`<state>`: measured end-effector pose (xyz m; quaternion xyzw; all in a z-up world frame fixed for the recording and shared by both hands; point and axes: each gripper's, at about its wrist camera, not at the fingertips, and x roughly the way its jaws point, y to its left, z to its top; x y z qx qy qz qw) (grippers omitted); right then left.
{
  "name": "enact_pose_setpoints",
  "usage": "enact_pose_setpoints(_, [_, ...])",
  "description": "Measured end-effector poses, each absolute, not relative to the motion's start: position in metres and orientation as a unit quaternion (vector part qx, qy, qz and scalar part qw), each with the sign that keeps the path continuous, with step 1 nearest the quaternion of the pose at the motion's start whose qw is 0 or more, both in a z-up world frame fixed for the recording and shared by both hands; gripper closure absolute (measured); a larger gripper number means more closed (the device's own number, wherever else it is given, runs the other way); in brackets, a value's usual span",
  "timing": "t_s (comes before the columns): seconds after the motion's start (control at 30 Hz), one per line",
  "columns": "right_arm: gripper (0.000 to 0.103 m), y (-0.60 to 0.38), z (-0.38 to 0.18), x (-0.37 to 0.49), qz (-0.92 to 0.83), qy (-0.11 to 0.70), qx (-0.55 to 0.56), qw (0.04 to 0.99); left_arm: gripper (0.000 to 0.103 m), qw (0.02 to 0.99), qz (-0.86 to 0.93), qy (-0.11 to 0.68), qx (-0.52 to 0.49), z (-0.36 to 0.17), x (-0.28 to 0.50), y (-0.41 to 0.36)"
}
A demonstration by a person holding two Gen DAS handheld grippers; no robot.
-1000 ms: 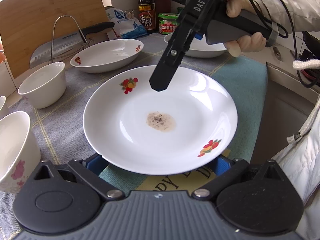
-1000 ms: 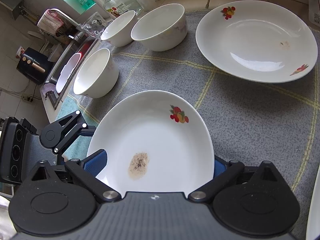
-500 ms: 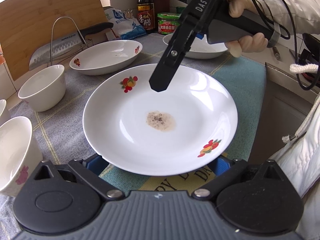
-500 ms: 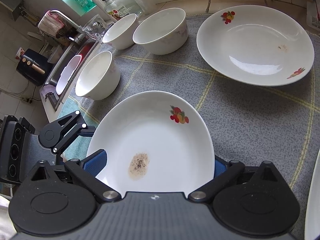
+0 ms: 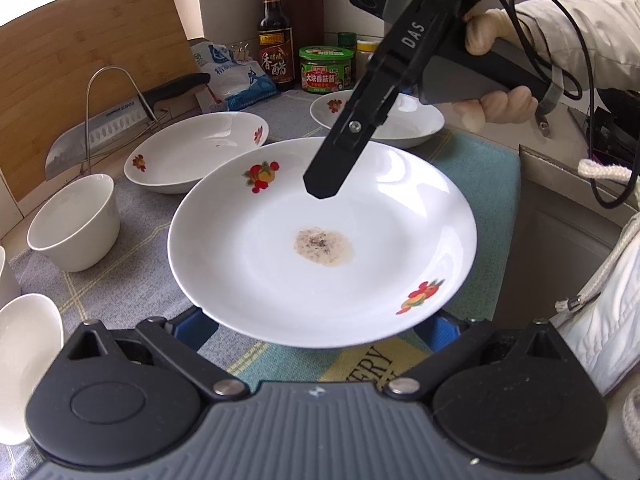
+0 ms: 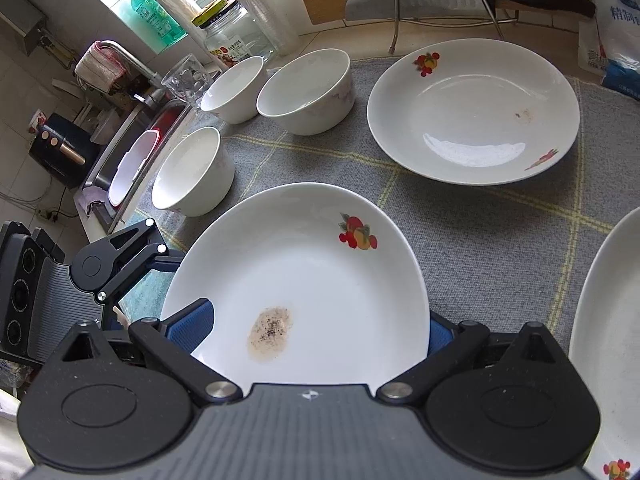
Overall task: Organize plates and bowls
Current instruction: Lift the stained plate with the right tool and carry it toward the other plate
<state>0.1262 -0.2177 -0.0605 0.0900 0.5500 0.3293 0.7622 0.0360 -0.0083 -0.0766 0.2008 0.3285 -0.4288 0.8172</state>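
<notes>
A white plate (image 5: pixel 320 240) with fruit prints and a brown stain hangs lifted above the mat. My right gripper (image 6: pixel 316 320) is shut on its rim, one blue pad (image 6: pixel 192 320) on top and the other under the edge. In the left wrist view only its upper finger (image 5: pixel 332 168) shows over the plate's far side. My left gripper (image 5: pixel 316 320) stands open under the near rim, both pads partly hidden by the plate. Two more plates (image 6: pixel 472 112) (image 6: pixel 608 340) lie on the grey mat (image 6: pixel 480 232). Three white bowls (image 6: pixel 192 172) (image 6: pixel 304 92) (image 6: pixel 234 88) stand to the left.
A cleaver on a wire rack (image 5: pixel 100 136) leans against a wooden board (image 5: pixel 80 60) at the back. A vinegar bottle (image 5: pixel 274 40), a green-lid jar (image 5: pixel 326 68) and a salt bag (image 5: pixel 240 76) stand behind the plates. A sink (image 6: pixel 132 152) lies past the bowls. A person's hand (image 5: pixel 500 100) holds the right gripper.
The stained plate stays fixed between both grippers while the bowls and plates on the mat have slid lower in both views. The far plate looks nearer in the right wrist view.
</notes>
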Motion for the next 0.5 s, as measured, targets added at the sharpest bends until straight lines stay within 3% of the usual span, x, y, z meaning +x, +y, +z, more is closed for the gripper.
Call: enact_pose_setpoints(0.5, [0.000,-0.284,-0.044,0.115,0.278,0.528,0.108,0.795,0.001,0.801,-0.472,0.302,0.209,-0.072,0.053,-0.064])
